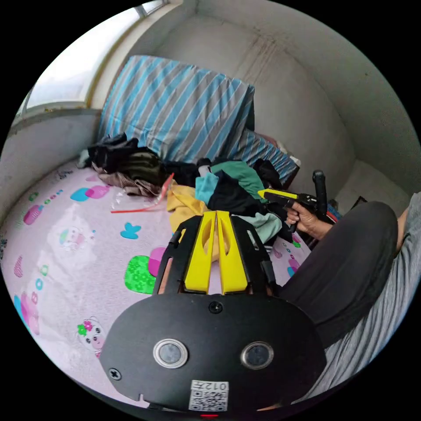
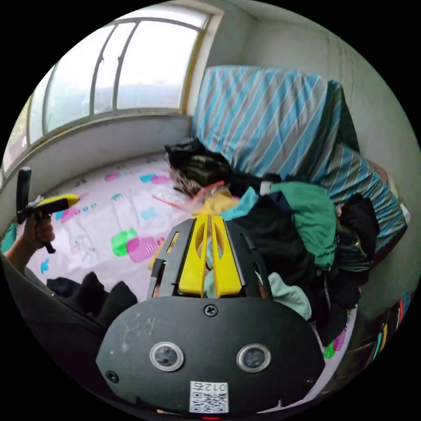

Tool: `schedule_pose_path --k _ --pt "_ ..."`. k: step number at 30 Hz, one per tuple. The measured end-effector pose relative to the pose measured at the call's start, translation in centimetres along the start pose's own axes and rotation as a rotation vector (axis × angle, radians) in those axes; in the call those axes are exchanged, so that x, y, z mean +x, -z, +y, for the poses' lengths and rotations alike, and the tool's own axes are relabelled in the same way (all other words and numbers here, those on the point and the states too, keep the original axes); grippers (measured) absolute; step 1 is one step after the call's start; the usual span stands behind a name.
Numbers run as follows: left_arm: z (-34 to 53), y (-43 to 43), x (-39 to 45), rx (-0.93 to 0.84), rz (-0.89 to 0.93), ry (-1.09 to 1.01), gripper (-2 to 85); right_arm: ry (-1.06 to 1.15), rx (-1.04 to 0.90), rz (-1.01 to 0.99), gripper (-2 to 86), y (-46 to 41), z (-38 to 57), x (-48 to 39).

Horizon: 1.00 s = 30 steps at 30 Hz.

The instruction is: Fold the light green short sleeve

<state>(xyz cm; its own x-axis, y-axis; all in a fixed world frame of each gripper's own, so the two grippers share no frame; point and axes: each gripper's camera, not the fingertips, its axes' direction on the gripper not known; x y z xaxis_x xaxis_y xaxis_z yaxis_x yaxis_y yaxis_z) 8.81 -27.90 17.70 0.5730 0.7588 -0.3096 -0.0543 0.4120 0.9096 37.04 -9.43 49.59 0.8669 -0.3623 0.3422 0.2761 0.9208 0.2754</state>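
Note:
The light green short sleeve (image 1: 265, 224) lies crumpled at the near edge of a heap of clothes (image 1: 228, 188) on the bed. In the right gripper view the same light green garment (image 2: 287, 296) sits under dark clothes, just beyond my right gripper (image 2: 209, 217). That gripper's yellow jaws are shut with nothing between them. My left gripper (image 1: 216, 213) is shut too, above the pink sheet and short of the heap. A hand holds the right gripper (image 1: 265, 192) over the heap's right side. The left gripper (image 2: 70, 200) hangs over the sheet at far left.
A pink cartoon-print sheet (image 1: 66, 245) covers the bed. Blue-grey striped bedding (image 1: 184, 114) leans on the wall behind the heap. A clear plastic bag with a red strip (image 1: 140, 202) and a yellow garment (image 1: 184, 204) lie nearby. The person's dark-trousered leg (image 1: 351, 267) is at right; a window (image 2: 131, 66) spans the far side.

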Motion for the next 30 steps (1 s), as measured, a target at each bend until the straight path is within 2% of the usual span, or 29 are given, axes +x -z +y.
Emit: schedule_pose_path --k 7,11,14,19,24,27,30 --pt "-6.9 -9.0 -1.2 -0.199 0.143 0.080 3.2 0.187 -0.305 0.248 7.5 -5.0 1.5 5.3" --pt "-10.7 -12.7 -1.3 -0.295 0.189 0.160 5.7 0.184 -0.402 0.269 4.7 -4.9 1.0 7.6" --pt "-12.9 -13.4 -1.4 -0.310 0.235 0.254 7.6 0.110 -0.332 0.121 -0.1 -0.9 -1.2 9.0" --pt "-15.5 -13.1 -1.5 -0.283 0.368 0.406 9.3 0.046 -0.201 -0.355 -0.9 6.9 -4.9 10.0" --pt "-16.4 -10.4 -3.3 -0.179 0.486 0.590 8.4 0.133 -0.154 -0.564 -1.0 11.4 -6.5 8.9" --pt "-17.3 -8.0 -3.8 -0.102 0.538 0.579 5.6 0.142 -0.119 -0.663 -1.0 13.1 -8.4 8.6" --pt "-20.3 -4.2 -4.7 -0.027 0.483 0.540 4.1 0.149 -0.050 -0.736 -1.0 14.5 -12.3 8.1"
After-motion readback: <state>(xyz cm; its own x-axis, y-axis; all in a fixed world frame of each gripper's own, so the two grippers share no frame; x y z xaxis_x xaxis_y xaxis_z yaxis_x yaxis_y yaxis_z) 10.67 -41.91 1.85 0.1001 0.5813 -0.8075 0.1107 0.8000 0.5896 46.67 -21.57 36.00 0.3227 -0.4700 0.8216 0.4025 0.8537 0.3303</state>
